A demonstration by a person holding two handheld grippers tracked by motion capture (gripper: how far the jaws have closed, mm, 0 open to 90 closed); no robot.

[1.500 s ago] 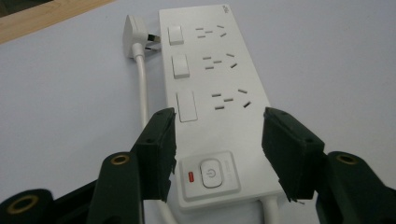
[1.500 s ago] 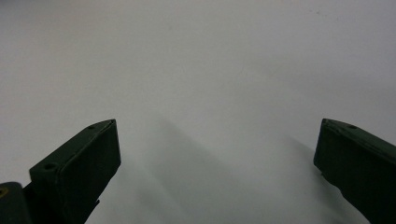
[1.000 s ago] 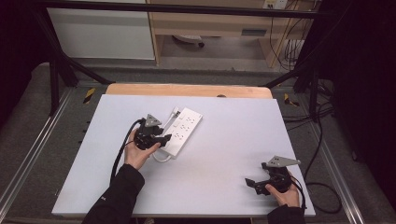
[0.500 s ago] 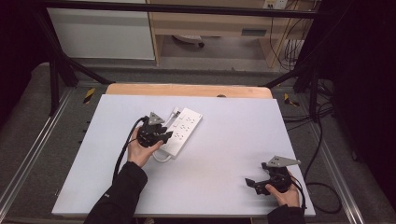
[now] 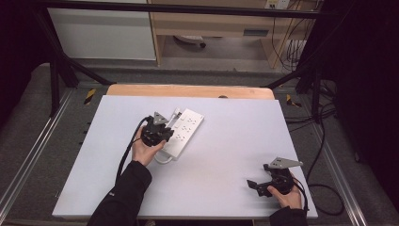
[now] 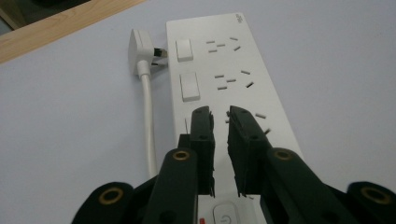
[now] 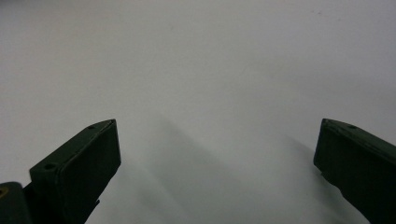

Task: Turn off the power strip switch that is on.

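Observation:
A white power strip (image 5: 187, 131) lies slantwise on the white table (image 5: 226, 141), its white plug (image 5: 177, 112) beside its far end. In the left gripper view the power strip (image 6: 229, 70) shows two rocker switches, rows of sockets and a power button near the jaws; the plug (image 6: 141, 55) and its cable (image 6: 149, 121) lie along its left side. My left gripper (image 5: 168, 135) hovers low over the strip's near half, its jaws (image 6: 219, 114) almost together with nothing between them. My right gripper (image 5: 253, 185) rests at the near right of the table, jaws (image 7: 217, 140) wide apart over bare surface.
A wooden strip (image 5: 188, 90) borders the table's far edge. Black frame legs (image 5: 59, 70) and loose cables (image 5: 324, 141) stand beyond the table's sides. A loop of the white cord (image 5: 162, 159) curls by the strip's near end.
My left gripper has moved forward and to the right, from beside the strip's near end to over the strip. The right gripper has stayed where it was.

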